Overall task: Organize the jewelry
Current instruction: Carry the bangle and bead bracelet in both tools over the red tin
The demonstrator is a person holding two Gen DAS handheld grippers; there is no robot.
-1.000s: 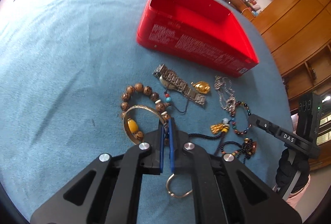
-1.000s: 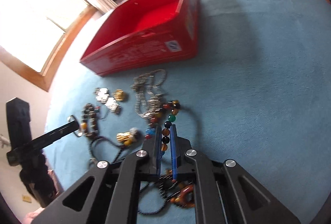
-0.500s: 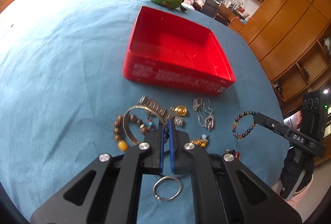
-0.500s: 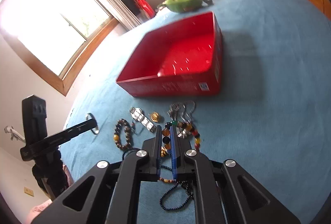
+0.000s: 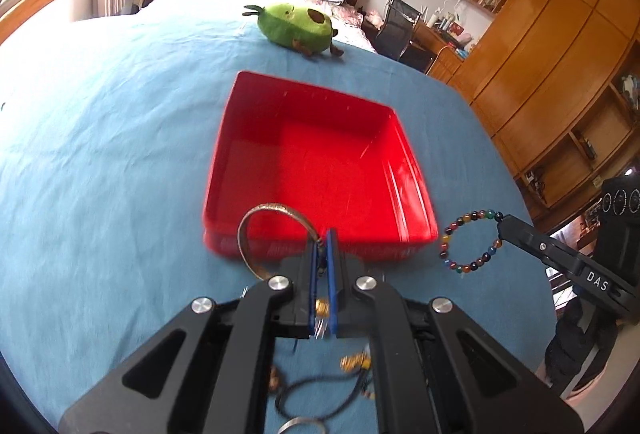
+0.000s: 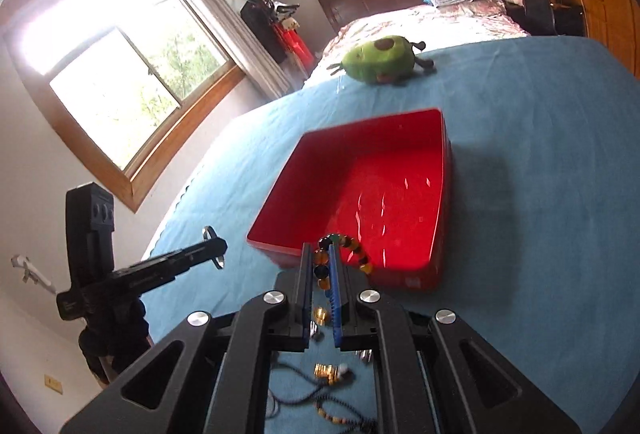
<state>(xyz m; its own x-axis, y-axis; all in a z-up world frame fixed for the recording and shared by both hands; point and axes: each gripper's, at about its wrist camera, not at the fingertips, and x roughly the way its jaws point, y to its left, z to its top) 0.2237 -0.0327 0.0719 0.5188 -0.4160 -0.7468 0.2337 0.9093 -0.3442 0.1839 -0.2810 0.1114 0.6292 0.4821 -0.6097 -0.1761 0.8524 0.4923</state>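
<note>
An empty red box (image 5: 320,169) sits on the blue cloth; it also shows in the right wrist view (image 6: 372,193). My left gripper (image 5: 323,238) is shut on a gold bangle (image 5: 256,230) and holds it in the air just before the box's near wall. My right gripper (image 6: 321,254) is shut on a multicoloured bead bracelet (image 6: 356,252), lifted at the box's near corner. That bracelet (image 5: 468,238) hangs from the right gripper's tip in the left wrist view. Other jewelry (image 5: 352,362) lies on the cloth beneath the grippers.
A green avocado plush toy (image 5: 296,25) lies beyond the box. The blue cloth (image 5: 100,153) covers the table. A bed, windows and wooden cupboards stand behind. Cords and gold beads (image 6: 332,372) lie under the right gripper.
Both grippers have risen off the cloth with their pieces and moved forward to the red box. The bangle and the bead bracelet have left the pile.
</note>
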